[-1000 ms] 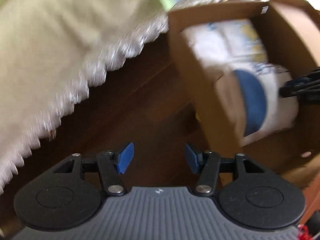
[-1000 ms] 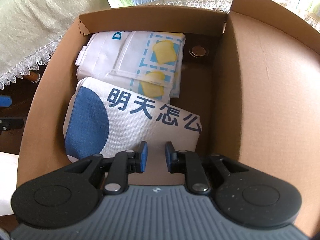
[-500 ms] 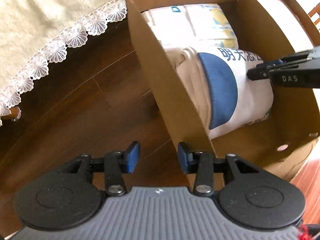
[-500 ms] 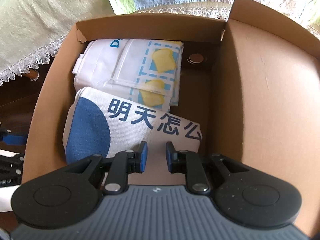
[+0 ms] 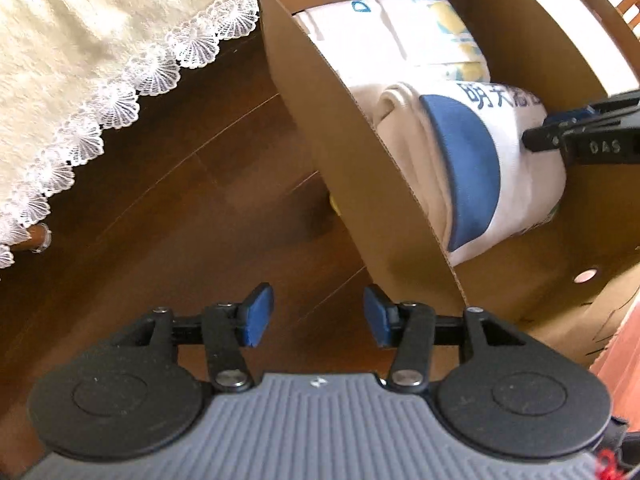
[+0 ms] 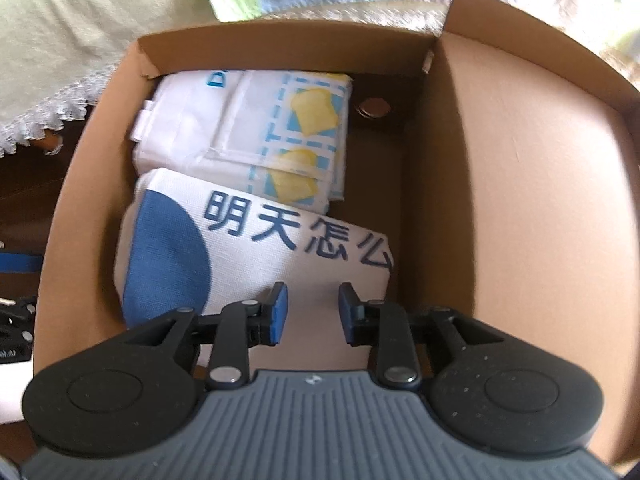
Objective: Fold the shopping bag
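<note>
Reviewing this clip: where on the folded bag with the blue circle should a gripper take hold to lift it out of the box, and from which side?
Probably the free near edge of the blue-circle bag, from above: the right gripper is open over it, while its circle end sits against the box wall.

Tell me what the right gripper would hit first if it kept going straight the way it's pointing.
Most likely the folded bag with the blue circle: the open right gripper points at its near edge inside the cardboard box. Depth is unclear.
</note>
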The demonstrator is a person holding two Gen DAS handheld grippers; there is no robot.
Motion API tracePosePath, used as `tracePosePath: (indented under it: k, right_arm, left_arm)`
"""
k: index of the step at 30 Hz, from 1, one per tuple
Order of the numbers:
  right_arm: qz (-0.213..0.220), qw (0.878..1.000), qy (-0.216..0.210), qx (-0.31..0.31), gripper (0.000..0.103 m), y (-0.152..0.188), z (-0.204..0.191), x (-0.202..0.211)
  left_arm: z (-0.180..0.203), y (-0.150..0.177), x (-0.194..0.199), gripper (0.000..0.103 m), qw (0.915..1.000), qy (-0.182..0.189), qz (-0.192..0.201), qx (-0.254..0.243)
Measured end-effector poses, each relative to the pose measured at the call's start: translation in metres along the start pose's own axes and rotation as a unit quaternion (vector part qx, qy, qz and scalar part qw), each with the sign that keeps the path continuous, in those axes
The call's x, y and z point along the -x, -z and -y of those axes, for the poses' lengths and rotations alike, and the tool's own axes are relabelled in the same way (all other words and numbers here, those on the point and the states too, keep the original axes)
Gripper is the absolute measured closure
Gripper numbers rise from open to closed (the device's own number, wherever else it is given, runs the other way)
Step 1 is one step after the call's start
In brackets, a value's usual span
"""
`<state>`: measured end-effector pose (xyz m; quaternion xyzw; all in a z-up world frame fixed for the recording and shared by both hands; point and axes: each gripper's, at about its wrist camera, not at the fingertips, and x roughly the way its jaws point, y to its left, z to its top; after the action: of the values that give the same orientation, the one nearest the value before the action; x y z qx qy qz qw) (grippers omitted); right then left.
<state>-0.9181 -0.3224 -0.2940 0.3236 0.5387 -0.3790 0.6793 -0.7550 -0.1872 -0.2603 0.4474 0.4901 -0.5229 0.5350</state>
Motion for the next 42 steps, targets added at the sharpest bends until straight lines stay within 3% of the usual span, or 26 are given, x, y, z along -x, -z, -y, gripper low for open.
tracePosePath:
  k: [3,5,7,11,14,17,31,34,37,42]
  right_arm:
    - [0.01,1.0,-0.014,-0.023,0.078,0.001,0.004,0.003]
    - [0.014,0.999,-0.025,-0.034,0.072,0.002,0.007,0.006]
    - [0.022,0.998,-0.029,-0.048,0.057,0.003,0.009,0.008]
    - [0.029,0.996,-0.023,-0.084,0.05,0.008,0.015,0.01]
    - [0.052,0.994,-0.023,-0.094,0.034,0.007,0.012,0.013]
    - [0.087,0.992,-0.019,-0.085,0.031,0.001,0.004,0.019]
    - [0.076,0.996,-0.056,0.0,0.029,-0.012,-0.034,-0.007]
    - [0.071,0.996,-0.052,-0.022,0.028,-0.012,-0.028,-0.004]
    - [0.061,0.996,-0.03,-0.057,0.015,-0.011,-0.023,-0.003]
    - [0.061,0.996,-0.005,-0.062,0.01,-0.008,-0.027,-0.003]
  left_arm:
    - [-0.001,0.001,0.0,0.048,1.0,0.002,-0.001,0.003]
    - [0.0,0.001,0.0,0.048,1.0,0.003,-0.001,0.002]
    - [0.001,0.0,0.0,0.048,1.0,0.004,0.001,0.001]
    - [0.001,-0.001,0.0,0.048,1.0,0.005,0.004,-0.002]
    - [0.0,0.0,0.0,0.048,1.0,0.007,0.005,-0.003]
    - [0.0,0.0,-0.001,0.048,0.9999,0.01,0.007,-0.003]
    - [0.002,-0.002,-0.005,0.048,0.9991,0.039,0.008,-0.018]
    - [0.006,-0.002,-0.006,0.048,0.9987,0.048,0.004,-0.02]
    - [0.01,-0.001,-0.008,0.048,0.9982,0.057,-0.001,-0.022]
    - [0.014,0.0,-0.009,0.048,0.997,0.073,-0.01,-0.025]
